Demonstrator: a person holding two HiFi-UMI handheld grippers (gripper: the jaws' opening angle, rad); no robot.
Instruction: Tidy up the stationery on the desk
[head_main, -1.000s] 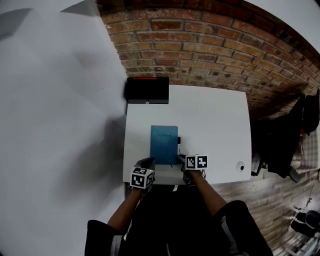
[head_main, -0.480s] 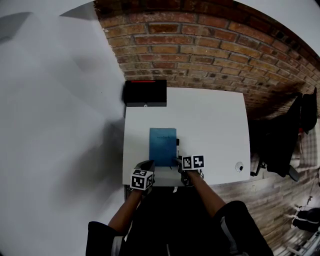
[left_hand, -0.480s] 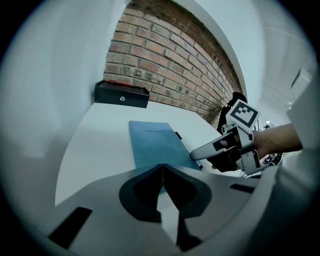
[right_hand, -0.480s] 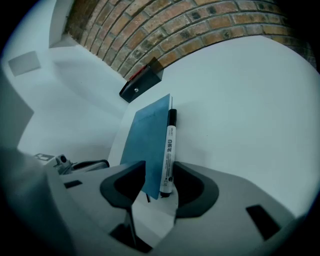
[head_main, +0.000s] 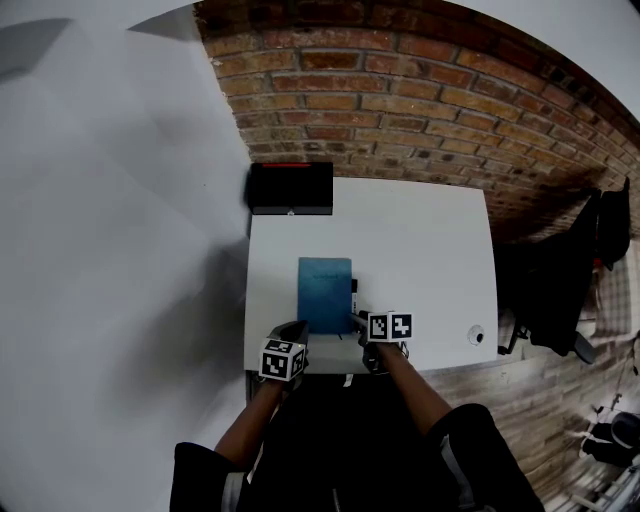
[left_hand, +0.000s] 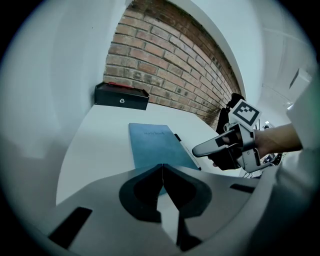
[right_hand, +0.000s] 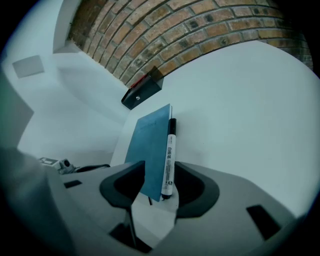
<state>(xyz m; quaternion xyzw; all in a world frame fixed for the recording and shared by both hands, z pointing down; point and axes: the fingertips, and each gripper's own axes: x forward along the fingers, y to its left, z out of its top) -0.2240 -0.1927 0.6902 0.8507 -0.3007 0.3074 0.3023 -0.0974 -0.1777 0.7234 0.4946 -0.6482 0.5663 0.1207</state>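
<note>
A brick wall (head_main: 400, 90) runs along the tabletop's (head_main: 420, 230) far edge; a small round white object (head_main: 477, 335) sits near its near right corner.

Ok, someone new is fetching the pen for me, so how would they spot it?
On the white desk against the brick wall, find the blue notebook near the front edge. The pen lies along its right edge: a slim white barrel with black print and a black cap, unlike the broad notebook.

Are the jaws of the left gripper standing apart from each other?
No, the left gripper has its jaws closed together along one line, with nothing held between them.
</note>
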